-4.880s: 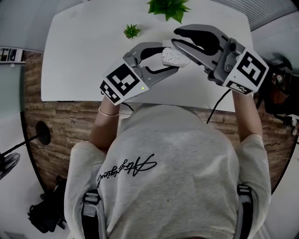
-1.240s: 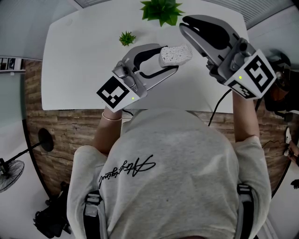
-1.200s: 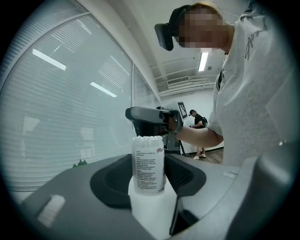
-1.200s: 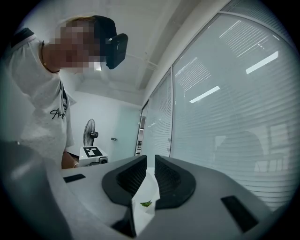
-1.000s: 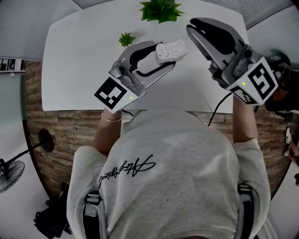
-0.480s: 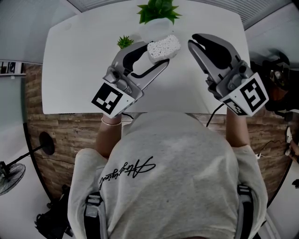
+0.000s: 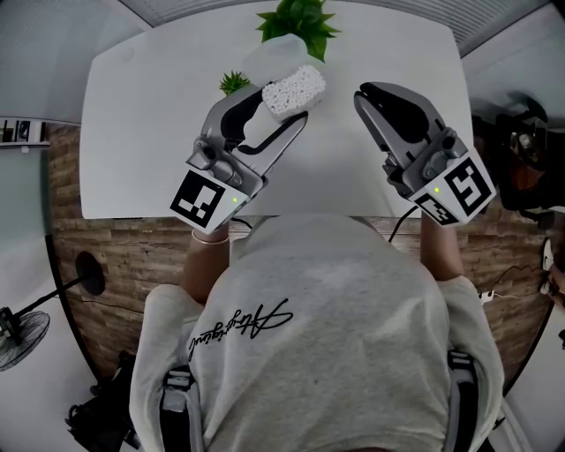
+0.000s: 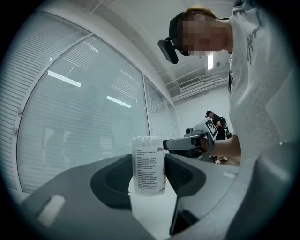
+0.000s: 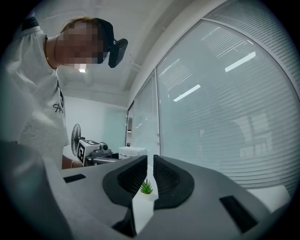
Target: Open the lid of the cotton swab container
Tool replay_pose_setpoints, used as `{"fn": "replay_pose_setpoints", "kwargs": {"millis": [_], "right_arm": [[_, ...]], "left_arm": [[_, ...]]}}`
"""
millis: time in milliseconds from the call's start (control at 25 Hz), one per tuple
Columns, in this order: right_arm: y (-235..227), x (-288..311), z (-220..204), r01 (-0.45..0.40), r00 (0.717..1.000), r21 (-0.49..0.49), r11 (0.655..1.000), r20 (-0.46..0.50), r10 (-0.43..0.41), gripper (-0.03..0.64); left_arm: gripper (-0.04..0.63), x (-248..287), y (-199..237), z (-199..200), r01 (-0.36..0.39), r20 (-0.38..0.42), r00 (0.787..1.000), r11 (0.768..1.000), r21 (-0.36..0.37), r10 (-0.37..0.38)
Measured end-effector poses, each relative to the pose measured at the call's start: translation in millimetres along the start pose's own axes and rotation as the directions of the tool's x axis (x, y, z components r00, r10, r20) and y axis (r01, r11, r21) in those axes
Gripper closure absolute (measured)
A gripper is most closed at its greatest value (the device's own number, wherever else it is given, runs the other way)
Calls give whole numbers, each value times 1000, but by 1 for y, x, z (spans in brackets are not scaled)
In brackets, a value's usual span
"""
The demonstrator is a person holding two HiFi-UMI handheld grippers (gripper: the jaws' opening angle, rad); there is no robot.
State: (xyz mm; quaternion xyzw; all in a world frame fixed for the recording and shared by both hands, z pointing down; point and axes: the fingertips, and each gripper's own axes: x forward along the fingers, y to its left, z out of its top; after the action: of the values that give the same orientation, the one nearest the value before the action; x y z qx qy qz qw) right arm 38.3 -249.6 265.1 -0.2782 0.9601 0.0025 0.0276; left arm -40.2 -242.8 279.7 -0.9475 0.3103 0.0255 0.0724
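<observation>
While the white surface [image 7: 132, 115] and the big plant [image 7: 300, 18] at its far edge sit just as they did, the two hands have parted. A few seconds ago the right gripper [image 7: 364, 95] was up against the top of the cotton swab container [image 7: 294, 88]. Now it hangs well apart from it, off to the right and lower than a second ago. Its fingers [image 9: 131, 176] have just been closing, down to a thin slit. Nothing is between them, and through the gap I see only the small plant [image 9: 146, 187] far off on the surface.

The left gripper [image 7: 287, 104] has swung a little to the left. Its fingers [image 8: 112, 176] still pinch the container by its labelled body and hold it upright above the surface.

From above, the container's top looks like a bumpy white field of swab heads. I can't tell whether a clear lid still covers them. No lid shows in the right gripper or anywhere on the surface. My guess is that either it is still on or it has only been loosened. If so, the right gripper would have to come back to the top and take hold again.
</observation>
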Motion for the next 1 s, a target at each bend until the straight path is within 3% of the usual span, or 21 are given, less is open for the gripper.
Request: {"fn": "replay_pose_setpoints", "kwargs": {"millis": [1000], "right_arm": [[0, -5, -23, 27, 999, 49, 998, -21, -26, 615]], "left_arm": [[390, -2, 0, -3, 1, 13, 1000, 1000, -2, -1]]}}
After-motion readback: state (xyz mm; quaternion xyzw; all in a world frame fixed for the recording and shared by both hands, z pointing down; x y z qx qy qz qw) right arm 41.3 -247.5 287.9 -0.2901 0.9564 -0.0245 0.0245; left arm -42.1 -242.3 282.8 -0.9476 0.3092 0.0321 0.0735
